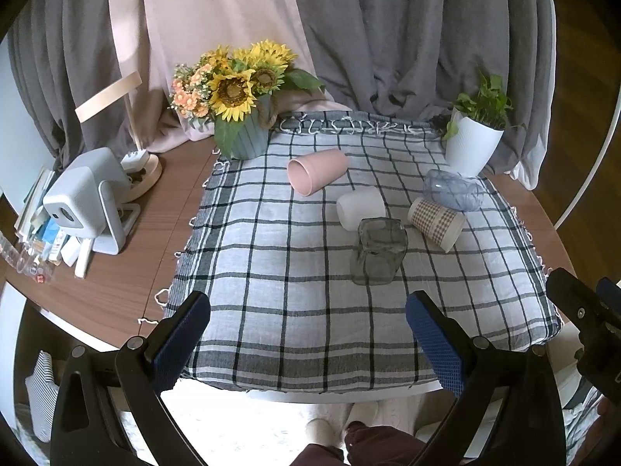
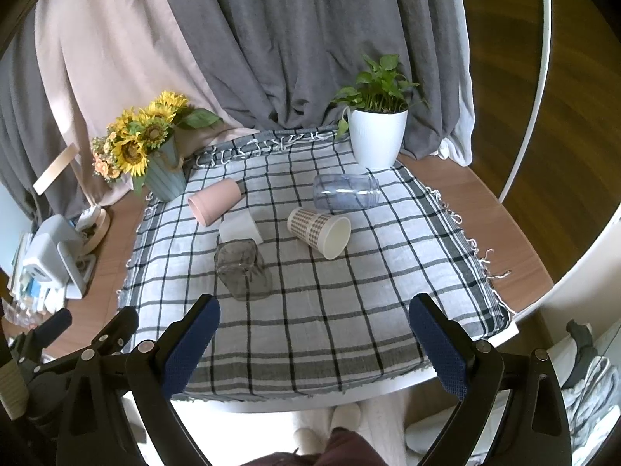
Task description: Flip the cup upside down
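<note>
Several cups lie on their sides on a checked cloth (image 1: pixel 295 310): a pink cup (image 1: pixel 316 171), a white cup (image 1: pixel 361 207), a checked paper cup (image 1: pixel 436 222), a clear bluish cup (image 1: pixel 452 189) and a grey glass tumbler (image 1: pixel 378 252). The right wrist view shows the same pink cup (image 2: pixel 215 200), white cup (image 2: pixel 240 229), paper cup (image 2: pixel 320 231), clear cup (image 2: pixel 345 191) and tumbler (image 2: pixel 242 268). My left gripper (image 1: pixel 308 338) is open and empty over the cloth's near edge. My right gripper (image 2: pixel 314 339) is open and empty, also near the front edge.
A sunflower vase (image 1: pixel 248 132) stands at the cloth's back left and a white potted plant (image 1: pixel 471 143) at the back right. A small grey device (image 1: pixel 87 198), a lamp base and clutter sit on the wooden table (image 1: pixel 116 283) at left. Curtains hang behind.
</note>
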Tool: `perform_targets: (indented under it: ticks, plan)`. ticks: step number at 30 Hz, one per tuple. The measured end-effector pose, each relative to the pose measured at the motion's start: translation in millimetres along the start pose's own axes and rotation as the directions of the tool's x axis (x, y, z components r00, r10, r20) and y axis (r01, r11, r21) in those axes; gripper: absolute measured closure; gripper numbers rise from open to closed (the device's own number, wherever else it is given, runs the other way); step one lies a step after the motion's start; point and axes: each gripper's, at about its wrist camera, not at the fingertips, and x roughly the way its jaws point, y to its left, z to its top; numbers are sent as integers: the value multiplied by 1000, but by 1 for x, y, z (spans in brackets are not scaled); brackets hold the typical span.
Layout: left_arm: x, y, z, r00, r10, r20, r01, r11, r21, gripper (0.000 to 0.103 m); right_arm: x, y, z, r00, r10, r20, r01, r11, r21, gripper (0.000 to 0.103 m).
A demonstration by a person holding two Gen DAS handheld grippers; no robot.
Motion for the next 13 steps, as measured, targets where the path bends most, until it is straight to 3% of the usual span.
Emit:
perform_targets:
  ticks: [13]
  plan:
    - [5,-5,0,1000,-1,-5,1,1000,7,0,1,1,-3,1000,-4,-4,4,1000,5,5]
